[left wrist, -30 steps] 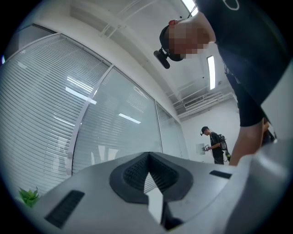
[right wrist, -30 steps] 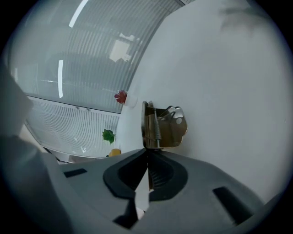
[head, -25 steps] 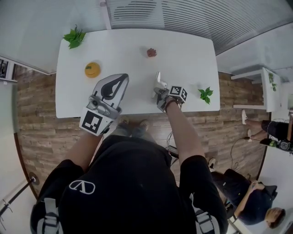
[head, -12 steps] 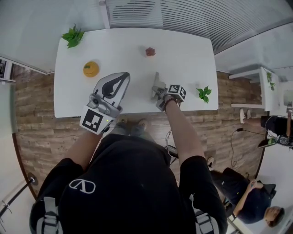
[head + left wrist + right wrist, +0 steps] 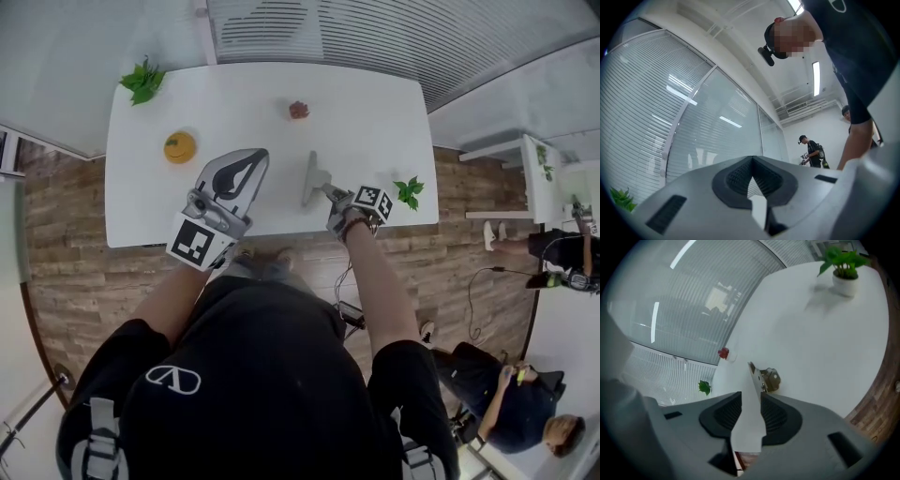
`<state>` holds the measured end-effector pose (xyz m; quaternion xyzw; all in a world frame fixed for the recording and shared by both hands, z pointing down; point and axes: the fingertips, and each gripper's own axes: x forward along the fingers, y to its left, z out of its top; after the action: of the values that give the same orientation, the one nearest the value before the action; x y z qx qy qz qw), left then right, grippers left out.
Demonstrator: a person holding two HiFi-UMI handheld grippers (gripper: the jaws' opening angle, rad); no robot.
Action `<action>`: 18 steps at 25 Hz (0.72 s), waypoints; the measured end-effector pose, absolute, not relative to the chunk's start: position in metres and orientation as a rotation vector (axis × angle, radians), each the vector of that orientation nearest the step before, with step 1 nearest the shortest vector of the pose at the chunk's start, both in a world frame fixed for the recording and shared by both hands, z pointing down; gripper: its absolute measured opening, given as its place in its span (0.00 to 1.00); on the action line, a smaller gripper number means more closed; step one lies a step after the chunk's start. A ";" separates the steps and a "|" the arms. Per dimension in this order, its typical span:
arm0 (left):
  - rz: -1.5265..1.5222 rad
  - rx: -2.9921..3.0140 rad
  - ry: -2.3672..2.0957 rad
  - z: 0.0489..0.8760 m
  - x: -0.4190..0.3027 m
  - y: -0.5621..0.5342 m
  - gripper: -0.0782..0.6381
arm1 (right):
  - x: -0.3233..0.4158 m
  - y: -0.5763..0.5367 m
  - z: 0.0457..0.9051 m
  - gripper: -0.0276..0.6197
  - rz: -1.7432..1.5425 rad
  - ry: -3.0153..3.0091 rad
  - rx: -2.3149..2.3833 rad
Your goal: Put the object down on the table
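Smooth white table [image 5: 375,112], flat metal piece [image 5: 309,180]; right claw [image 5: 331,191] spread, just narrowing, empty; left claw [image 5: 253,157] closed.

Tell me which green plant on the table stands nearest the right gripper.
The green plant at the right edge of the table, just beside the right gripper; the other green plant stands at the far left corner.

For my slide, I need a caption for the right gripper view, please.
Right gripper over the white table, fingers just opened, clipboard between them.
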<state>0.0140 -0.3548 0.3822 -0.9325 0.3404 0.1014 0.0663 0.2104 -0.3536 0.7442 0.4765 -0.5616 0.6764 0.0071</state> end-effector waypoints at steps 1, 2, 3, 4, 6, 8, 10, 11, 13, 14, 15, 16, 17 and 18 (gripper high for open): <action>0.327 -2.810 1.017 0.378 0.018 -0.355 0.12 | 0.218 -0.354 0.732 0.20 2.077 -1.797 1.519; 0.341 -2.810 1.007 0.375 0.023 -0.355 0.12 | 0.224 -0.355 0.719 0.10 2.035 -1.843 1.541; 0.338 -2.817 0.995 0.376 0.027 -0.355 0.12 | 0.228 -0.356 0.705 0.08 1.997 -1.894 1.555; 0.334 -2.823 0.983 0.375 0.031 -0.355 0.12 | 0.229 -0.358 0.691 0.05 1.966 -1.948 1.564; 0.336 -2.827 0.957 0.373 0.040 -0.356 0.12 | 0.230 -0.361 0.661 0.05 1.905 -2.060 1.579; 0.370 -2.820 0.938 0.365 0.048 -0.356 0.12 | 0.231 -0.362 0.630 0.05 1.790 -2.172 1.606; 0.335 -2.841 0.912 0.370 0.055 -0.354 0.12 | 0.232 -0.362 0.598 0.05 1.572 -2.274 1.648; 0.301 -2.857 0.900 0.374 0.059 -0.353 0.12 | 0.233 -0.360 0.582 0.05 1.424 -2.316 1.671; 0.275 -2.872 0.884 0.377 0.064 -0.351 0.12 | 0.235 -0.356 0.547 0.05 1.093 -2.368 1.712; 0.275 -2.875 0.877 0.376 0.067 -0.350 0.12 | 0.237 -0.353 0.530 0.05 0.934 -2.380 1.732; 0.277 -2.876 0.870 0.375 0.069 -0.349 0.12 | 0.237 -0.350 0.513 0.05 0.789 -2.386 1.751; 0.277 -2.876 0.862 0.374 0.072 -0.348 0.12 | 0.238 -0.347 0.498 0.05 0.660 -2.387 1.768; 0.275 -2.877 0.854 0.373 0.075 -0.347 0.12 | 0.238 -0.344 0.483 0.05 0.546 -2.386 1.783; 0.273 -2.878 0.846 0.373 0.077 -0.346 0.12 | 0.238 -0.340 0.470 0.05 0.443 -2.386 1.795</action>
<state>0.0772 -0.3458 0.3731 -0.9535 0.2801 0.0903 0.0647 0.2381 -0.3396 0.4699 0.5935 -0.7889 0.1465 0.0617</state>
